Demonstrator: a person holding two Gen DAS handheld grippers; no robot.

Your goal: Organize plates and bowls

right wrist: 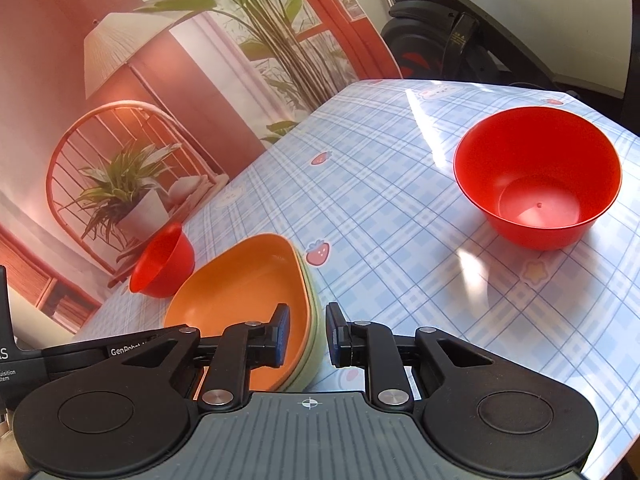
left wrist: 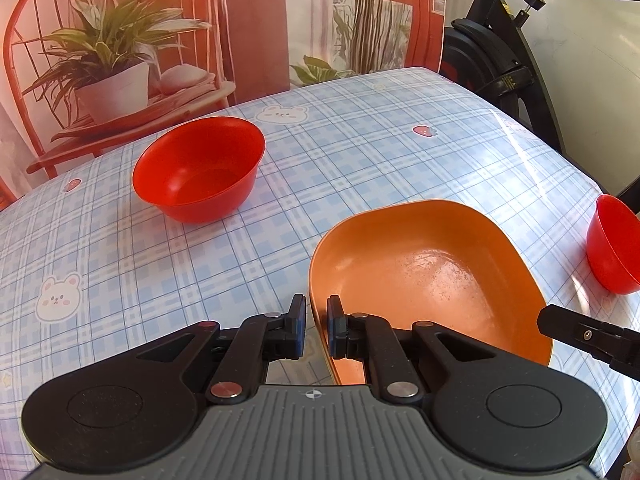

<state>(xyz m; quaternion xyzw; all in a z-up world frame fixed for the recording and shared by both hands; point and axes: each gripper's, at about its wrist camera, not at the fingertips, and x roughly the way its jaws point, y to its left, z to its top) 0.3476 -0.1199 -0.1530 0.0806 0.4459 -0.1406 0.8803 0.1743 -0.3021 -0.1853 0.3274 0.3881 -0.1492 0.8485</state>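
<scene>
An orange plate [left wrist: 432,264] lies on top of pale green plates [right wrist: 314,340] on the checked tablecloth [left wrist: 360,140]. My left gripper [left wrist: 317,326] is shut on the orange plate's near left rim, one pad inside and one outside. My right gripper [right wrist: 308,332] straddles the stack's right rim; a strip of cloth shows between its outer pad and the green edge, so it stands open. One of its fingers [left wrist: 560,320] shows at the plate's right side. One red bowl [left wrist: 198,168] sits left of the stack and a second red bowl [right wrist: 538,176] to the right.
A printed backdrop [left wrist: 120,60] with a chair and plant hangs behind the table. An exercise bike [left wrist: 500,40] stands past the far right corner. The table's right edge [right wrist: 600,360] runs close beside the second bowl.
</scene>
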